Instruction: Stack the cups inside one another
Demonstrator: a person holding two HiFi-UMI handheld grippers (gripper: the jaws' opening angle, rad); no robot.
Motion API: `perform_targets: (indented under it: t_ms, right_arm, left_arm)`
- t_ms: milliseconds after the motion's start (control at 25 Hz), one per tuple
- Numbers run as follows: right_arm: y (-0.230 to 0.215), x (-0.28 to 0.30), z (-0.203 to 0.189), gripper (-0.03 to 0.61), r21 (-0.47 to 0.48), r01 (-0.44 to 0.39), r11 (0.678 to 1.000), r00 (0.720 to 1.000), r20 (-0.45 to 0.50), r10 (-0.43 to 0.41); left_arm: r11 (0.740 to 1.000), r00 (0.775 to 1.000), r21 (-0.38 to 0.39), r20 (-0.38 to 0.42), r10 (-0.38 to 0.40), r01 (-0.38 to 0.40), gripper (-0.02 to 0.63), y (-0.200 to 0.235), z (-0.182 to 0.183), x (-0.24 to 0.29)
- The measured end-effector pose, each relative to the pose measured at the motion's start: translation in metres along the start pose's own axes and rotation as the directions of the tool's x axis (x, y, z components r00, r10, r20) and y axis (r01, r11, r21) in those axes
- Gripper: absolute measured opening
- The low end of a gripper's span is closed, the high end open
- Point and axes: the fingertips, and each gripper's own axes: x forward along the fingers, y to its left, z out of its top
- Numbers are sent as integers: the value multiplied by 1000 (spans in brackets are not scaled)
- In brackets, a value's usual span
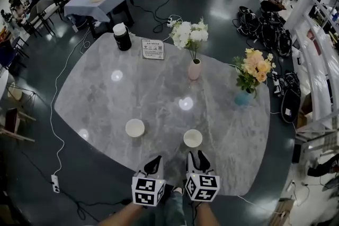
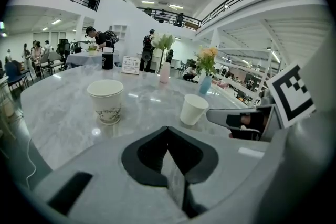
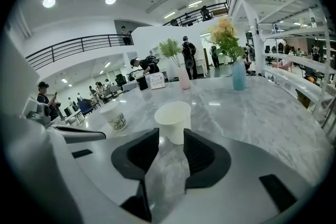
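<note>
The plain cup [image 3: 173, 120] stands upright on the grey surface [image 1: 159, 87], and the printed cup [image 3: 114, 115] stands upright well to the left of the plain cup; neither is held and they are not yet stacked.

The right gripper [image 3: 170, 134] is just in front of the plain cup, with its jaws partly apart and nothing between them. I judge this gap hardly wider than the cup; if the gripper goes forward like this, one jaw may hit the cup's wall and push it away or tip it over, because a paper cup is light; a grip that is too hard could also crush the rim.

The left gripper [image 2: 167, 128] has its jaws together and is empty; it is beside the right one, nearer to the person than the plain cup. Both grippers point forward and slant down toward the surface.
</note>
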Motion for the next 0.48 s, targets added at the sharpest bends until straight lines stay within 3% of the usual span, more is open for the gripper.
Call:
perform_targets:
  t_ms: [240,480]
  right_arm:
    - [-1,15,-3,190,-29,27,999,999,-26,-28]
    - [-3,32,-3,212,-39,27,999,999,-39,-28]
  left_arm:
    - [1000,1000,-9,-18,1,-1,-3,8,-1,7]
    - [1000,999,-18,-33,-1,0,-3,14,-3,16]
